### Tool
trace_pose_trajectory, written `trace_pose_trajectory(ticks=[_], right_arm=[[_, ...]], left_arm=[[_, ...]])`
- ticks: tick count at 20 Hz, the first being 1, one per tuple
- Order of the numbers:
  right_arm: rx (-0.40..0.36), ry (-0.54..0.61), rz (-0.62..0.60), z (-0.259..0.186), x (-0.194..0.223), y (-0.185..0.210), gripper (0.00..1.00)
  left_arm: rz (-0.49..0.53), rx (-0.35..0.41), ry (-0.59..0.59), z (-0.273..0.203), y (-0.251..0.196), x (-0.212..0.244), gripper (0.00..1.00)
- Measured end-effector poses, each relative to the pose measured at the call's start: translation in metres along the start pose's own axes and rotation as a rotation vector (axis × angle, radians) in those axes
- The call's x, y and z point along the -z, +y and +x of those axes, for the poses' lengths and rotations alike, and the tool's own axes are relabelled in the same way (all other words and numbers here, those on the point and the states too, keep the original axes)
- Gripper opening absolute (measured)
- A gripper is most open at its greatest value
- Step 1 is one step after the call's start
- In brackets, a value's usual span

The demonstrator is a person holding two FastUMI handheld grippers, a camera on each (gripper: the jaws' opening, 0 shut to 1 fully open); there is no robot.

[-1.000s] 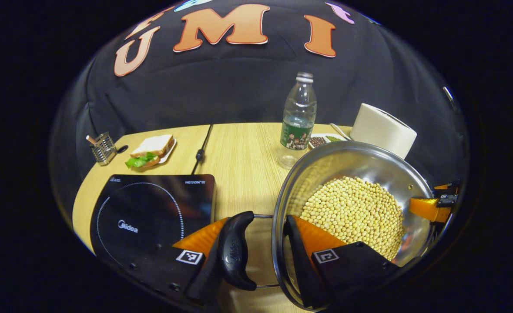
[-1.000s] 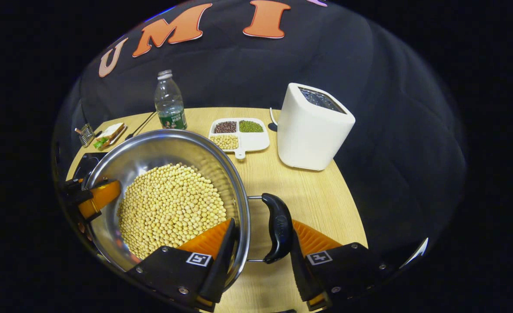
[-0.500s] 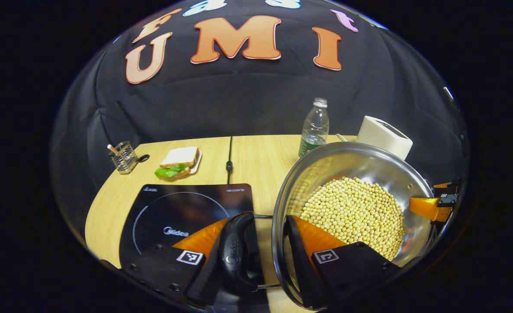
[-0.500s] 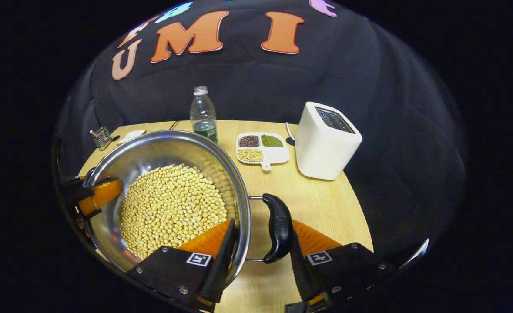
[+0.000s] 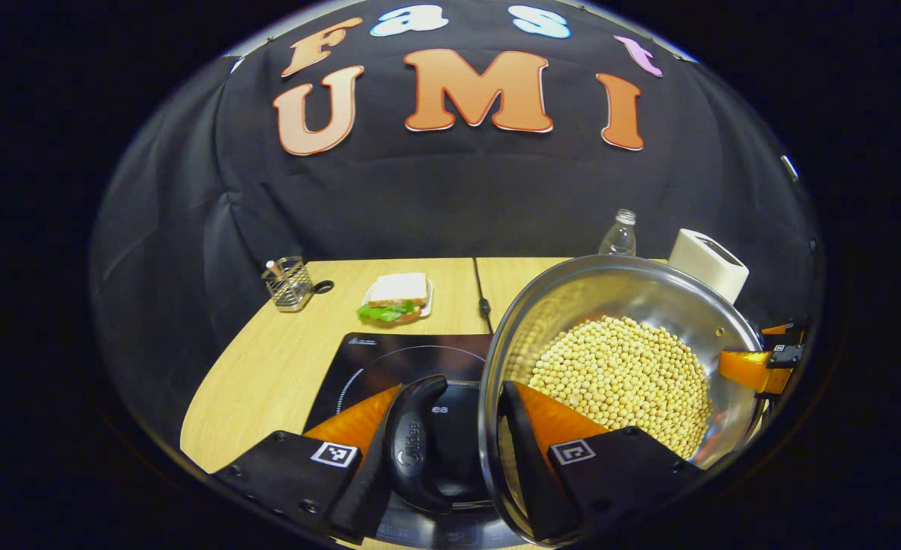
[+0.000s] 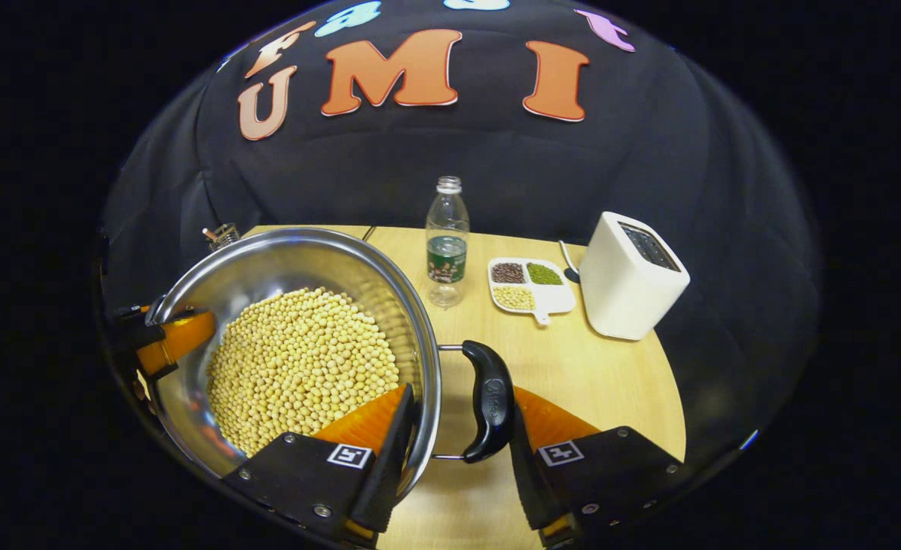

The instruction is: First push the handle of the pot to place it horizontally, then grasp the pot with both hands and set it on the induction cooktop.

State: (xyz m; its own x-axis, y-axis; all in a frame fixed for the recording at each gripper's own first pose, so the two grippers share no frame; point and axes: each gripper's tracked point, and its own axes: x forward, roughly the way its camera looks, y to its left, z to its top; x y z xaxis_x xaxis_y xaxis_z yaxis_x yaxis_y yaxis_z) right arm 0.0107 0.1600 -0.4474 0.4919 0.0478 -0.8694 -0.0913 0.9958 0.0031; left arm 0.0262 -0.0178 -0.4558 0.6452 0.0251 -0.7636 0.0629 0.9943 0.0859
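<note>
Carried left: steel pot of soybeans (image 5: 633, 344), both jaws pinching rim and handle, now nearing black induction cooktop (image 5: 389, 359); lowering remains.

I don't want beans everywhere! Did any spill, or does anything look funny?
Nothing stands out. The soybeans all sit inside the pot, none on the table. The bottle and toaster stand upright.
</note>
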Motion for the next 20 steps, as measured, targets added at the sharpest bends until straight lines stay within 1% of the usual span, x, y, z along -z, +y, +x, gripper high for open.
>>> trace_pose_trajectory(ticks=[1,2,3,4,5,6,7,15,16,17,20], right_arm=[[-0.009,-0.010,-0.005,-0.001,-0.004,0.009,0.65],[-0.017,-0.019,-0.011,-0.002,-0.008,0.020,0.61],[-0.026,-0.025,-0.010,-0.002,-0.011,0.029,0.65],[-0.033,-0.027,-0.013,-0.001,-0.012,0.036,0.65],[-0.041,-0.026,-0.016,-0.002,-0.014,0.046,0.65],[-0.048,-0.028,-0.019,-0.001,-0.014,0.051,0.65],[-0.054,-0.028,-0.020,-0.004,-0.016,0.056,0.65],[-0.094,-0.043,-0.033,0.002,-0.028,0.112,0.65],[-0.096,-0.047,-0.036,0.003,-0.031,0.119,0.65],[-0.099,-0.049,-0.037,0.004,-0.033,0.124,0.65],[-0.103,-0.046,-0.039,0.010,-0.038,0.139,0.65]], left_arm=[[-0.003,-0.015,-0.001,-0.005,0.009,-0.001,0.77],[-0.007,-0.025,-0.008,-0.009,0.017,-0.003,0.77],[-0.011,-0.035,-0.008,-0.012,0.025,-0.004,0.77],[-0.014,-0.043,-0.010,-0.014,0.033,-0.004,0.74],[-0.015,-0.054,-0.012,-0.016,0.042,-0.005,0.77],[-0.016,-0.063,-0.013,-0.016,0.050,-0.005,0.77],[-0.018,-0.072,-0.016,-0.018,0.058,-0.006,0.74],[-0.044,-0.131,-0.029,-0.034,0.109,-0.007,0.73],[-0.048,-0.135,-0.030,-0.035,0.114,-0.007,0.77],[-0.050,-0.139,-0.032,-0.036,0.120,-0.009,0.74],[-0.056,-0.146,-0.032,-0.026,0.137,-0.008,0.74]])
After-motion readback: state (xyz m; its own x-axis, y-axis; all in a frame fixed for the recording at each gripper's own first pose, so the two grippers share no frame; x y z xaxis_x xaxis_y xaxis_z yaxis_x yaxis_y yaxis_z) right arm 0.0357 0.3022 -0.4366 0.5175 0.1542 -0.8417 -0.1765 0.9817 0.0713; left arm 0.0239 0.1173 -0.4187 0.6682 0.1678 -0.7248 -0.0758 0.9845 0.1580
